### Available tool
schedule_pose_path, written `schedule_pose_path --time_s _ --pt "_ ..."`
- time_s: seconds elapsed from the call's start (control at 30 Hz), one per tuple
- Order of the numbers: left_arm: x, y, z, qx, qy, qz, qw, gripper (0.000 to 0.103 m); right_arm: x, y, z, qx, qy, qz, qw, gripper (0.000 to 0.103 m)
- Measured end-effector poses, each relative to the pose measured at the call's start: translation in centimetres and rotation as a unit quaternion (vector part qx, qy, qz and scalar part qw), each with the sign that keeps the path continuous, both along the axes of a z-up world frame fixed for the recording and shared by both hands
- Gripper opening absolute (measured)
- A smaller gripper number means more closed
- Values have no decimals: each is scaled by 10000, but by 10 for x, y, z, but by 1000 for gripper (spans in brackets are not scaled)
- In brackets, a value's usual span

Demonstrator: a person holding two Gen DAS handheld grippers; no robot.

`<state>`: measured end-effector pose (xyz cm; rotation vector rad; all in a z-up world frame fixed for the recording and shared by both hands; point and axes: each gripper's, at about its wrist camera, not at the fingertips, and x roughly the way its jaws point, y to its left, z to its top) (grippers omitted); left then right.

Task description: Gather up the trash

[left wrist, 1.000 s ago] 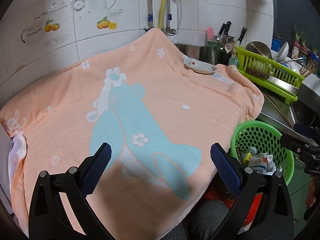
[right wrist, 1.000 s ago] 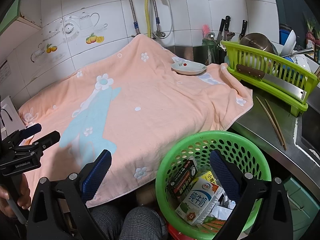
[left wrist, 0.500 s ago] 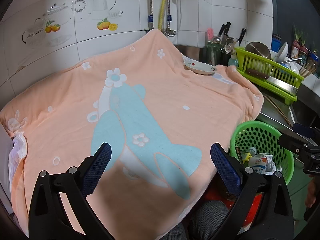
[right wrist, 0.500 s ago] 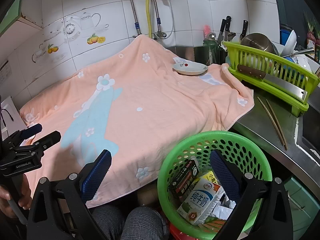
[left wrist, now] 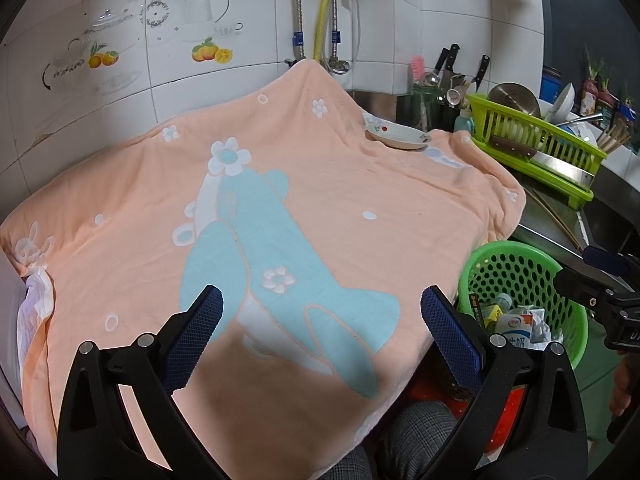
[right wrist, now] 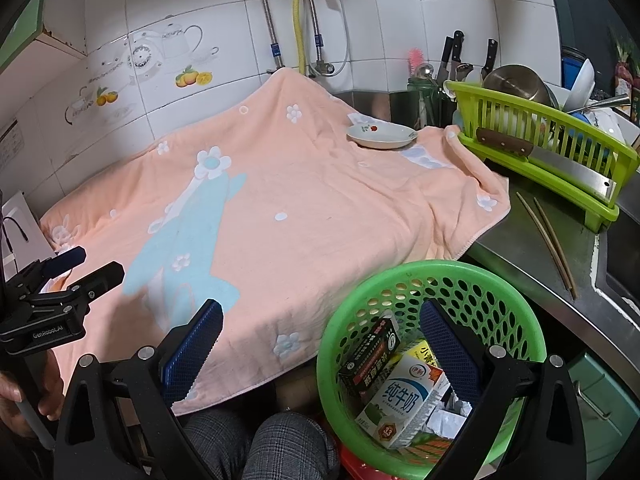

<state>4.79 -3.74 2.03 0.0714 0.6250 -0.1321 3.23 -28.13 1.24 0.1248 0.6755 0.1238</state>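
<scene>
Overall, a soft, napped peach towel (left wrist: 328,208) with a pale blue rabbit figure and white flowers is draped across the surface, its folds bunching at the right edge where it meets bare steel (right wrist: 532,264). The left gripper (left wrist: 320,320) hangs above the towel's near part with its jaws spread wide and nothing between the blue ribbed pads (left wrist: 196,336). The right gripper (right wrist: 320,340) is likewise wide open and empty, one pad over the towel's hanging hem, the other over the basket.

The trash sits in a round green plastic basket (right wrist: 404,276) with perforated walls, below the surface's front edge at the right, beside the person's checked trouser knee (right wrist: 280,440). Inside lie a white milk carton (right wrist: 404,400) printed with green characters, a dark cardboard box (right wrist: 372,356) leaning against the basket wall, a yellow packet and crumpled white paper (right wrist: 444,416).

A shallow glazed dish (right wrist: 380,136) with a small red motif rests on the towel's far right corner. Just beside it stands a lime slatted dish rack (right wrist: 560,160), a cleaver with a wooden handle (right wrist: 540,156) lying along its front, with a steel pot and bowls behind. Two thin chopsticks (right wrist: 548,236) lie on the steel near the sink rim. Knives (right wrist: 452,56) stand in a holder against the glossy white tiles, which bear teapot and fruit decals.
</scene>
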Motion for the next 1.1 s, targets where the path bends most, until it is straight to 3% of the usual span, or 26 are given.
schedule_pose_path --time_s 1.1 --pt "2 -1 -1 0 1 25 10000 98 1 5 -3 -11 38 57 10000 96"
